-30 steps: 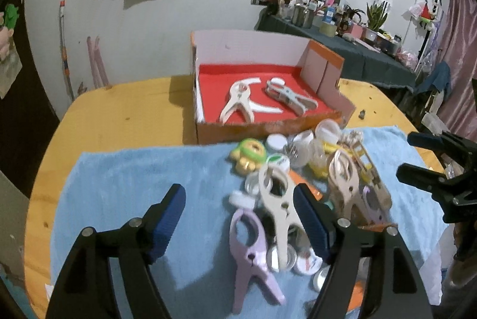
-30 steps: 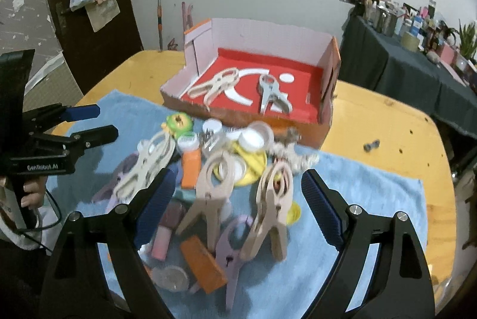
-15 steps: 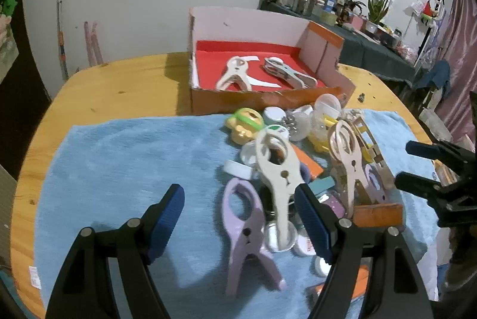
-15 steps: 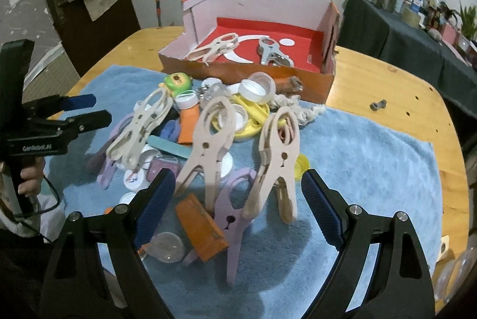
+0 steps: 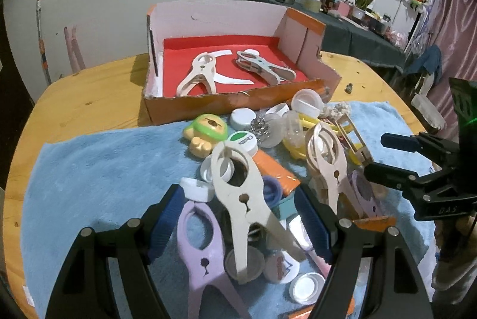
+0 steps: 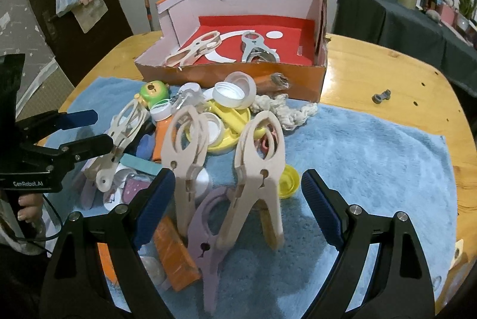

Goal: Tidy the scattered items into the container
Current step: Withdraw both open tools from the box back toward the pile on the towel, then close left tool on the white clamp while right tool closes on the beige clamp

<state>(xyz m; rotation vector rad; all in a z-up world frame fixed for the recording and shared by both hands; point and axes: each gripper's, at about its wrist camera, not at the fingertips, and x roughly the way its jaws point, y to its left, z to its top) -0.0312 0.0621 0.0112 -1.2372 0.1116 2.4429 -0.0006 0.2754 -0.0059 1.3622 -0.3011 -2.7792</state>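
Nearing clamp pile (image 6: pixel 226 170), both grippers (image 5: pixel 241 214) (image 6: pixel 235 199), jaws spread.

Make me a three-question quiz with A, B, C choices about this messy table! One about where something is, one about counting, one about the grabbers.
1. Where is the bear toy?
A. in the box
B. on the towel
C. on the floor

2. How many clips lie in the box?
A. two
B. five
C. none

3. How are the left gripper and right gripper?
A. both shut on clips
B. one shut
C. both open

Answers:
1. B: it sits on the blue towel, just before the box.
2. A: a cream clip and a grey clip lie on the red floor.
3. C: each pair of fingers stands wide apart, holding nothing.
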